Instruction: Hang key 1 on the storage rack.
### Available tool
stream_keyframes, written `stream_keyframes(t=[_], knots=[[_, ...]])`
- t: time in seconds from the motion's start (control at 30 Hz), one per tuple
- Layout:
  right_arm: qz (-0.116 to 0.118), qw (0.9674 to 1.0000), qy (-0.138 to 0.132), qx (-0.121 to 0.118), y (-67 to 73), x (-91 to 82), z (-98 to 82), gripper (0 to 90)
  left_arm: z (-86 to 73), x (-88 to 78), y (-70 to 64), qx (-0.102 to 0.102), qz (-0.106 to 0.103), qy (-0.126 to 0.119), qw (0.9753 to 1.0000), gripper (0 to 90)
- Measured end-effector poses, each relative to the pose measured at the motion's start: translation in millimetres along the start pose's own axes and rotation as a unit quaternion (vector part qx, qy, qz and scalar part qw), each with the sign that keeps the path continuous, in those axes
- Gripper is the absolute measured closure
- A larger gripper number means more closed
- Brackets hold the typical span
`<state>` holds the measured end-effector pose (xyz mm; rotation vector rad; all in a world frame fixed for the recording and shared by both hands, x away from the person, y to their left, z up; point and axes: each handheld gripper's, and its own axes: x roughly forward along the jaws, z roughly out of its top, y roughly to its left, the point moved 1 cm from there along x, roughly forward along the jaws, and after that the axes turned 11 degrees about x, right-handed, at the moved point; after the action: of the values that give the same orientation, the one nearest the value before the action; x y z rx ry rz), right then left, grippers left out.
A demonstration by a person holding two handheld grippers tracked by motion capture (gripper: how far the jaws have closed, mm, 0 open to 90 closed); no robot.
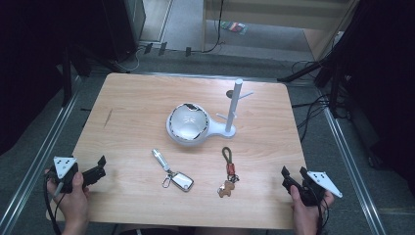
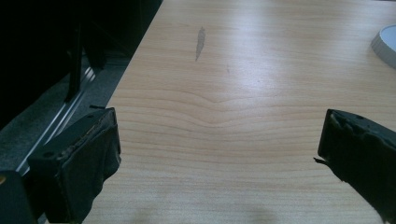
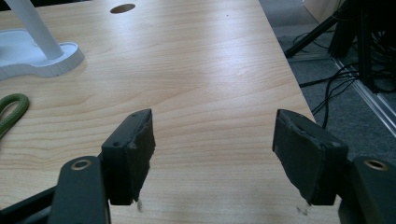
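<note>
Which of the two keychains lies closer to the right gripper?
The braided-loop keychain with the brown bear charm; the car-key keychain lies farther left, nearer mid-table, from the right gripper.

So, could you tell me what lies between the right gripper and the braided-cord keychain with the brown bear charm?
In the high view, only bare wooden table separates the right gripper from the keychain.

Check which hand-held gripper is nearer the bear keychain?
Right. The right hand-held gripper sits just right of the bear keychain; the left hand-held gripper is far across the table.
</note>
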<state>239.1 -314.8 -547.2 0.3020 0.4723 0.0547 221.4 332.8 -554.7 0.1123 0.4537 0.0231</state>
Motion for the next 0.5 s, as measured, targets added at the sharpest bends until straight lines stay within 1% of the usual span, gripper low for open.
stream_keyframes(t=[0.1, 0.2, 0.3, 0.4, 0.43, 0.47, 0.5], knots=[[0.0, 1.0, 0.001, -0.008, 1.9, -1.5, 0.6, 33.0, 0.3, 0.4, -1.0, 0.003, 0.003, 0.001, 1.0, 0.0], [0.001, 0.9999, 0.005, -0.015, 4.9, -2.7, 1.9, 33.6, 0.4, 0.1, -1.9, 0.01, 0.005, 0.003, 0.9999, 0.0], [0.002, 0.9998, 0.005, -0.02, 9.8, -5.2, 4.0, 33.5, 0.9, 0.7, -3.9, 0.016, 0.017, 0.003, 0.9997, 0.0], [0.007, 0.9992, 0.012, -0.039, 16.8, -6.5, 4.2, 32.8, 1.1, 0.7, -5.8, 0.021, 0.03, 0.003, 0.9993, 0.0], [0.008, 0.9987, 0.014, -0.048, 19.5, -6.5, 4.2, 32.5, 1.2, 0.6, -5.8, 0.02, 0.032, 0.004, 0.9993, 0.0], [0.01, 0.9985, 0.018, -0.051, 22.7, -6.6, 4.3, 32.2, 1.2, 0.9, -5.8, 0.018, 0.033, 0.004, 0.9993, 0.0], [0.017, 0.9982, 0.022, -0.054, 25.8, -6.6, 4.8, 31.5, 1.2, 1.0, -5.3, 0.017, 0.033, 0.003, 0.9993, 0.0]])
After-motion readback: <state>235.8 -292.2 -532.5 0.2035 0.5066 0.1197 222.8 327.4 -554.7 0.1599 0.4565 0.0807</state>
